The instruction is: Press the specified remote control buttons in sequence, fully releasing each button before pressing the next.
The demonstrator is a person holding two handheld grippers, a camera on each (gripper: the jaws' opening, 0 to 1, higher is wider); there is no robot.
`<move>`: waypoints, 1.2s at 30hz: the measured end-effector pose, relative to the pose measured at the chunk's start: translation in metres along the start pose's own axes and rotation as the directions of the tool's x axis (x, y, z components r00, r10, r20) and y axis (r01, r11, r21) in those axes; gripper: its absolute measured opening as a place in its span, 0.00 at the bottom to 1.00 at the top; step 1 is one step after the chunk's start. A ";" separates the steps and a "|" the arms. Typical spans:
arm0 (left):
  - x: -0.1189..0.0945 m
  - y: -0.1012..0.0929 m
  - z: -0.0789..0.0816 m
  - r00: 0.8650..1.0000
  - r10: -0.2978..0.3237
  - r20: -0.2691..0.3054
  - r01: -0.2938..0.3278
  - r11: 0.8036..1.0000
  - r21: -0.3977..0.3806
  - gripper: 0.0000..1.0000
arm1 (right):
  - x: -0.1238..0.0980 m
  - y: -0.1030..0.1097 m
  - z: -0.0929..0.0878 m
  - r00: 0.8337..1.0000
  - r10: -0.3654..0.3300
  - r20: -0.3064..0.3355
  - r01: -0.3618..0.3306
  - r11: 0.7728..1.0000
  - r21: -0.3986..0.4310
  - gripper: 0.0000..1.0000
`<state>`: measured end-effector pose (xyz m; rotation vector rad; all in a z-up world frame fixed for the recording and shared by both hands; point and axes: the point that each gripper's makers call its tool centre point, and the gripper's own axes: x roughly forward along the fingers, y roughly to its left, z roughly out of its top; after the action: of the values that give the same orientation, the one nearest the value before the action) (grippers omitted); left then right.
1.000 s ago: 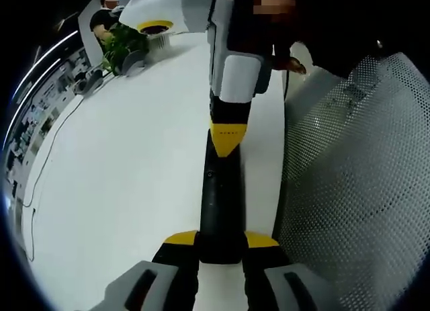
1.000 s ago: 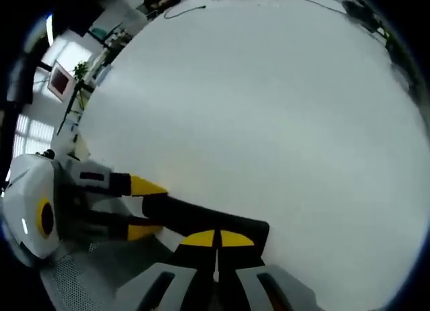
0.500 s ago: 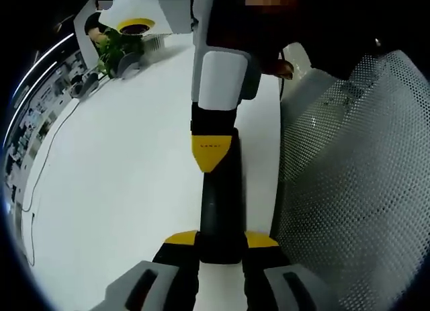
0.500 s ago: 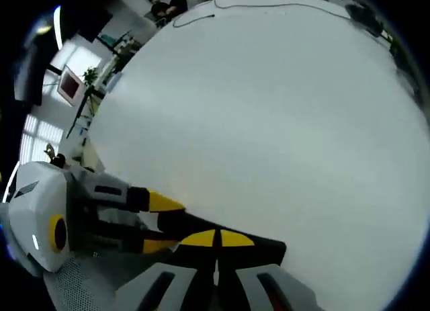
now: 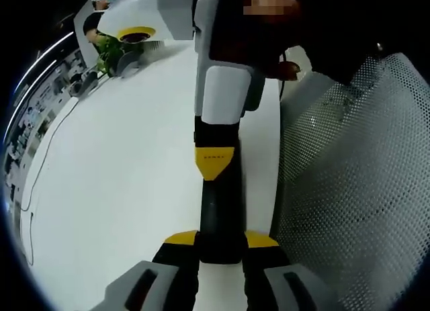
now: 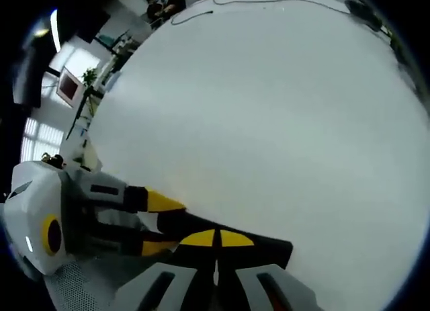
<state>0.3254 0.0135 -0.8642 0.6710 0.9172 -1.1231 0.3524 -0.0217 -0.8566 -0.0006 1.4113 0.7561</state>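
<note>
L gripper view: my left gripper (image 5: 220, 238) has both yellow-tipped jaws closed on the near end of the remote (image 5: 220, 217), one jaw each side, the black body running straight out from between them. Firm clamp as far as I can judge. Just past my jaws the right gripper (image 5: 215, 164) comes in from the far side, its yellow tip set down on the remote's top face. Looks like contact, but I can't tell if a button is actually depressed; buttons too dark to read from here. White table (image 5: 114, 170) lies to the left of the jaws, mesh chair back (image 5: 349, 190) to the right.

R gripper view: left gripper (image 6: 149, 224) enters at the left of my jaws, its yellow tips either side of the remote (image 6: 269, 247). My right gripper (image 6: 215, 240) has its two yellow tips together, no gap visible, nothing between them; they sit on top of the remote as one blunt pressing point. Table (image 6: 269, 123) spreads out beyond the jaws.

Progress, my read: mid-sequence, a press prob in hand. Can't say how many buttons are done or which one this is. Left to do: lift fully clear, then any remaining buttons. Remote is well in frame in both views.
</note>
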 end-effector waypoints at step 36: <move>0.001 0.000 0.000 0.999 0.011 0.032 -0.010 1.000 -0.020 0.24 | -0.004 0.005 -0.014 0.993 0.047 -0.108 -0.038 0.995 0.088 0.00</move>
<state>0.3258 0.0131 -0.8649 0.6397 0.8957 -1.1111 0.3379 -0.0255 -0.8532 0.0557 1.5520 0.7392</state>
